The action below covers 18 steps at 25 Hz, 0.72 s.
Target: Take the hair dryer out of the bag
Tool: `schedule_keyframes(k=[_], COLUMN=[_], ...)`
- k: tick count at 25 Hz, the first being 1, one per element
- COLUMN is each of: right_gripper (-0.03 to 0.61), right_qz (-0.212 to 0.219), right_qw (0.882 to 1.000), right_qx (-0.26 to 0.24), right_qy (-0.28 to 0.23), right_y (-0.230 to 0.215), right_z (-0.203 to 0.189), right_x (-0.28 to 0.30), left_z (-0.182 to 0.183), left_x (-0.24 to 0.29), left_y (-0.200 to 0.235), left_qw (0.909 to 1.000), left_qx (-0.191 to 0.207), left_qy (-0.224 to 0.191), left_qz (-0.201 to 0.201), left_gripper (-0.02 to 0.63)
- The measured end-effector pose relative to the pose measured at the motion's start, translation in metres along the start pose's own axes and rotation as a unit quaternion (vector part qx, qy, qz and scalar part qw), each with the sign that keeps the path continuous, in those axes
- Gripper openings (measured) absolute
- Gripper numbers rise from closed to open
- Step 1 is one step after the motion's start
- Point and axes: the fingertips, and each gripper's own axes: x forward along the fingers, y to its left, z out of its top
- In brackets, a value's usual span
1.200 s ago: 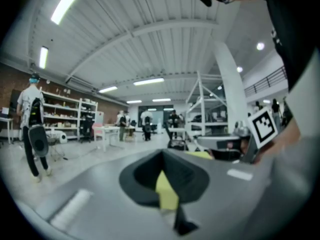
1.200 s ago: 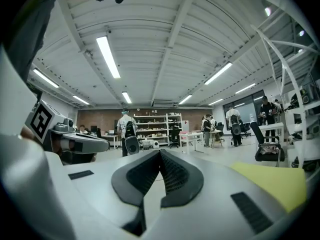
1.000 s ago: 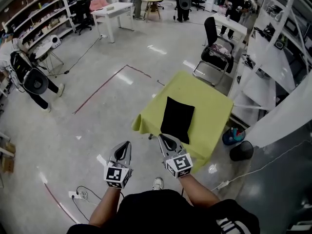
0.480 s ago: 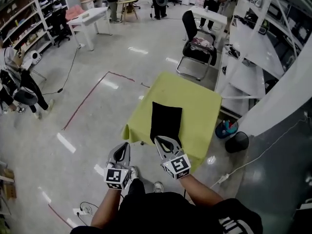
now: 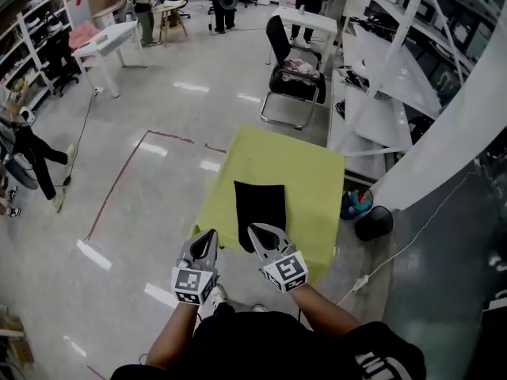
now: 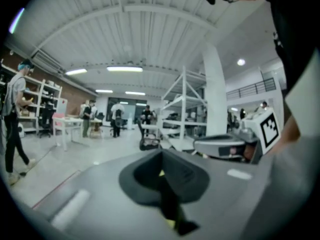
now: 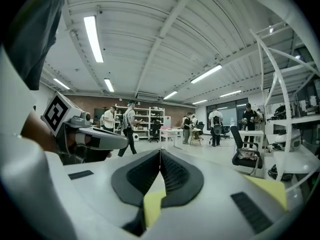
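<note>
Two grippers are being held side by side at the near edge of the table (image 5: 313,172), which is being covered by a yellow-green cloth (image 5: 305,212). The left gripper (image 5: 208,236) is being held with its jaws pressed together and nothing between them, as its own view is showing (image 6: 161,156); its tip is being kept just off the table's near-left corner, over the floor. The right gripper (image 5: 255,230) is likewise being held closed and empty (image 7: 160,154), its tip being seen against the near end of the black bag (image 5: 259,210); whether contact is being made cannot be told. The bag is lying flat on the cloth, close to the near edge and nearer the left edge than the right, its length running toward the far edge. The hair dryer is not being shown outside the bag in any view. A black chair (image 5: 291,77) is being seen beyond the far edge and a dark bin (image 5: 372,224) on the floor off the right edge.
</note>
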Motion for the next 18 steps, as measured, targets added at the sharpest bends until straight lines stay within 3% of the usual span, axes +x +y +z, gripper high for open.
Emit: schedule_keyframes(k=[11,18], right_gripper=[0.006,0.006], right_qz=[-0.086,-0.155], right_qw=[0.996,0.987], right_qx=[0.009,0.034], right_qy=[0.012,0.026], right_y=[-0.01,-0.015], right_z=[0.003,-0.019], right_x=[0.041,0.032], left_z=[0.001,-0.017], left_x=[0.033,0.048], left_y=[0.038,0.038], left_qw=[0.9962,0.9895], left_qx=[0.021,0.036], left_qy=[0.009,0.02], left_qz=[-0.084,-0.138], left_gripper=[0.007,0.006])
